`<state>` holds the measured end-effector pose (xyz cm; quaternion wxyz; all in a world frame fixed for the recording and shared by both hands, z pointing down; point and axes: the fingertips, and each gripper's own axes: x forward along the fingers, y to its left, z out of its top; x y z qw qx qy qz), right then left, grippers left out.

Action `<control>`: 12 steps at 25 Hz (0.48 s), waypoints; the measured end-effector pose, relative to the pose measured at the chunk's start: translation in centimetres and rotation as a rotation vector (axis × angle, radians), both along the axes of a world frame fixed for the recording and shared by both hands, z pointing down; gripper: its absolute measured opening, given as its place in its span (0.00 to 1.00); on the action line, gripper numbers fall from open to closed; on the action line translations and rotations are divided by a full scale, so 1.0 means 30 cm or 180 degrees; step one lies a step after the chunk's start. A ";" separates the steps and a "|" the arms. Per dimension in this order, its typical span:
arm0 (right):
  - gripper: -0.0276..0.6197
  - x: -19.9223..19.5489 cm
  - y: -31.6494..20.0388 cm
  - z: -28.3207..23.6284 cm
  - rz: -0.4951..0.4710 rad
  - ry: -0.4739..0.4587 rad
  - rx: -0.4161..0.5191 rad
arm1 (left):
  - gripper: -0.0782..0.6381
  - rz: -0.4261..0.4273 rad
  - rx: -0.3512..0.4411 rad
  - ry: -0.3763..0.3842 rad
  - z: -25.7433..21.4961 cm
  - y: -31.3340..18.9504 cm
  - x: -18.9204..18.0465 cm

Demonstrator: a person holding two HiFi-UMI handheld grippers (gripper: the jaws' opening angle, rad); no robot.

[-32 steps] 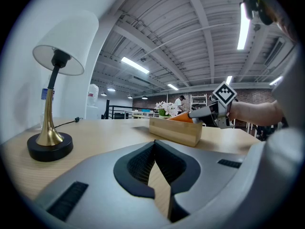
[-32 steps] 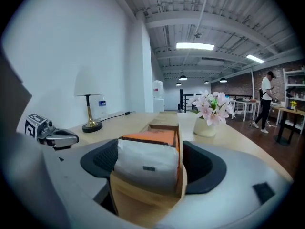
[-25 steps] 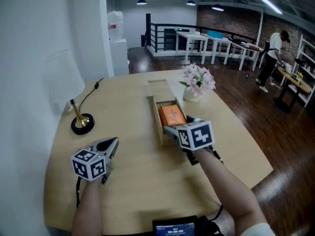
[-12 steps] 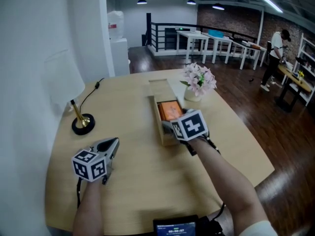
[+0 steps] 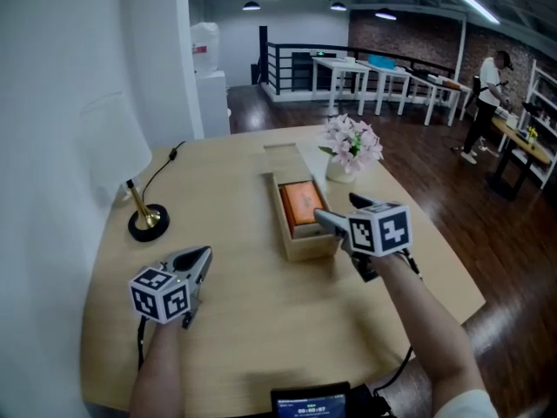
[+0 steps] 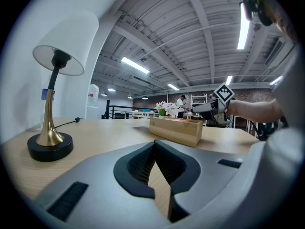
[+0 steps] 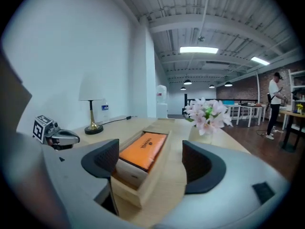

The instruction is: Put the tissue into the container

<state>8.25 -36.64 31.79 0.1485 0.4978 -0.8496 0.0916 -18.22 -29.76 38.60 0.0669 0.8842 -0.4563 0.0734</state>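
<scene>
An open wooden container (image 5: pixel 306 244) lies lengthwise at the middle of the table, with the orange tissue pack (image 5: pixel 301 203) lying flat inside it. My right gripper (image 5: pixel 342 211) hovers just right of the container's near end, jaws wide open and empty. In the right gripper view the container (image 7: pixel 143 187) and the tissue pack (image 7: pixel 144 149) lie just ahead of the right gripper (image 7: pixel 150 160). My left gripper (image 5: pixel 200 258) rests shut and empty at the near left. In its own view the left gripper (image 6: pixel 155 162) faces the container (image 6: pixel 175 130) from afar.
A brass desk lamp (image 5: pixel 146 219) with its cable stands at the left by the white wall. A vase of pink flowers (image 5: pixel 350 149) sits just beyond the container's right side. A flat wooden lid (image 5: pixel 280 154) lies past the container's far end. A person (image 5: pixel 484 94) works far off.
My right gripper has drawn back from over the container's near end and moved right. The tissue pack stays in the container. The left gripper has not moved.
</scene>
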 end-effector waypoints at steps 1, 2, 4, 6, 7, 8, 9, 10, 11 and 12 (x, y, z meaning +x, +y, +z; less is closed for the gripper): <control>0.70 0.082 0.004 -0.002 0.0096 -0.0008 0.0052 | 0.12 0.0002 0.0001 -0.0001 -0.001 0.000 0.000; 0.70 0.176 0.005 0.007 0.0214 0.0001 0.0094 | 0.12 0.0004 0.0001 -0.0003 -0.002 -0.001 0.000; 0.70 0.369 0.002 0.068 0.0450 0.0030 0.0102 | 0.12 0.0003 0.0000 -0.0006 -0.002 -0.001 -0.002; 0.70 0.522 0.007 0.154 0.0619 0.0000 0.0052 | 0.12 -0.0001 -0.0002 -0.0007 -0.001 0.000 -0.005; 0.70 0.574 0.015 0.189 0.0670 -0.0026 0.0048 | 0.12 -0.0001 -0.0003 -0.0007 0.000 0.000 -0.005; 0.70 0.609 0.023 0.216 0.0698 -0.0050 0.0060 | 0.12 0.0001 -0.0005 -0.0005 0.000 0.001 -0.005; 0.70 0.628 0.029 0.233 0.0701 -0.0090 0.0079 | 0.12 0.0005 -0.0007 -0.0003 -0.001 0.001 -0.003; 0.70 0.634 0.033 0.239 0.0684 -0.0167 0.0100 | 0.12 0.0009 -0.0009 -0.0001 -0.001 0.002 -0.002; 0.68 0.633 0.034 0.237 0.0661 -0.0269 0.0118 | 0.12 0.0011 -0.0011 0.0001 -0.001 0.004 -0.001; 0.68 0.632 0.032 0.234 0.0646 -0.0355 0.0125 | 0.12 0.0012 -0.0014 0.0003 -0.001 0.006 0.000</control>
